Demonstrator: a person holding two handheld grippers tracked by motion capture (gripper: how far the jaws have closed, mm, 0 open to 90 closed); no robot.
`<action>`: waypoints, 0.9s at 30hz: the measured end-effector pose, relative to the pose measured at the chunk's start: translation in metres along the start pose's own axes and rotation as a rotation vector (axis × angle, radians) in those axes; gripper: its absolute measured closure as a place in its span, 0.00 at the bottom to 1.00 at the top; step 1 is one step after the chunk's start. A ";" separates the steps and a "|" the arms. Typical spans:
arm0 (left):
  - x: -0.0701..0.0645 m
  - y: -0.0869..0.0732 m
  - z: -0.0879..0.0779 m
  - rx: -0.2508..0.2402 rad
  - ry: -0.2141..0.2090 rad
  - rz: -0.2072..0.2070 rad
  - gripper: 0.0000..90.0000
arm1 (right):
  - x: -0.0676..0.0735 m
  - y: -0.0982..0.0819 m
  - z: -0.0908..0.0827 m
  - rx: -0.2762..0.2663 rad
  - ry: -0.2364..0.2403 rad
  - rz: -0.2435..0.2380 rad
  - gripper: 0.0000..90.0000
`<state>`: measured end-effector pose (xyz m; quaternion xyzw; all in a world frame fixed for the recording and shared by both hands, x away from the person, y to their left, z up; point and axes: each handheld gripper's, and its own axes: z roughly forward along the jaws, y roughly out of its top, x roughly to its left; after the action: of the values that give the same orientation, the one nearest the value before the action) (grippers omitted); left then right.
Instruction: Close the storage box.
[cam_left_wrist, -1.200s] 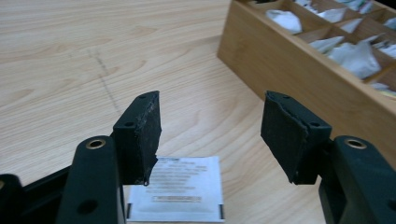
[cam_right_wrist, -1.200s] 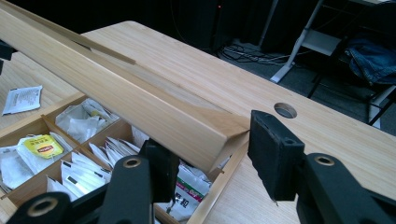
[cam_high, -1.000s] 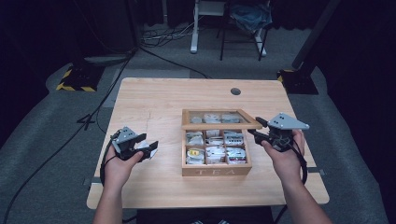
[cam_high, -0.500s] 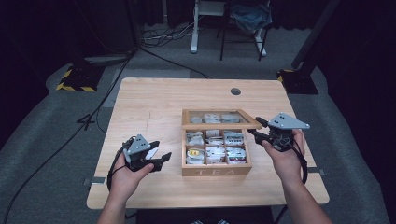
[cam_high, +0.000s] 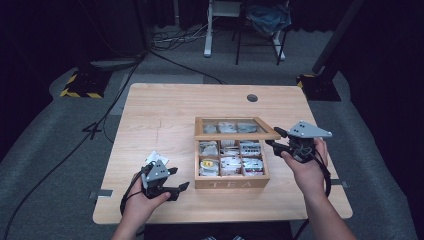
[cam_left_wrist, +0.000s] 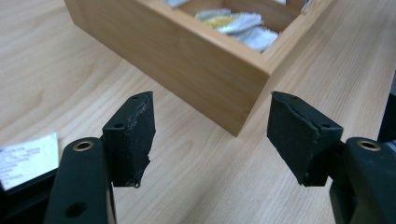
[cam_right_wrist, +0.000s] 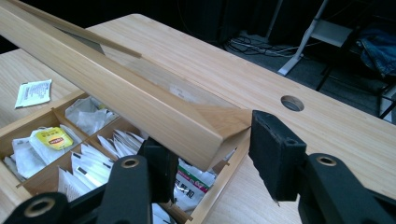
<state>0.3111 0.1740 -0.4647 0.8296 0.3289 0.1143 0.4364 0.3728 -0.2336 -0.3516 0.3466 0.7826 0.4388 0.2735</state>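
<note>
Right tool (cam_high: 278, 143) clamped on the lid (cam_high: 235, 128) corner, propping the tea box (cam_high: 231, 183) open for access; left tool (cam_high: 176, 181) apart, empty, over the worktop (cam_high: 165, 110).

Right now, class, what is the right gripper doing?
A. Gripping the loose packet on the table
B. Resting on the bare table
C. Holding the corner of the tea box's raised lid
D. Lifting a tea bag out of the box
C: the right gripper has its jaws around the corner of the lid, raised over the tea box.

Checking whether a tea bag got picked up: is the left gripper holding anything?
No. The left gripper is open, with only bare table between its jaws, short of the tea box.
</note>
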 end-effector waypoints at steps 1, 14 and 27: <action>0.000 -0.002 0.002 0.005 -0.006 -0.010 0.37 | 0.000 0.000 0.000 0.002 0.002 0.001 0.59; 0.003 -0.018 0.029 0.073 0.027 0.003 0.36 | -0.001 -0.003 -0.005 0.043 0.048 0.006 0.58; 0.000 -0.021 0.036 0.142 0.054 0.027 0.34 | -0.001 -0.004 -0.009 0.092 0.081 0.008 0.56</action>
<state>0.3192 0.1588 -0.5027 0.8594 0.3366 0.1191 0.3660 0.3653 -0.2402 -0.3510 0.3436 0.8111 0.4172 0.2237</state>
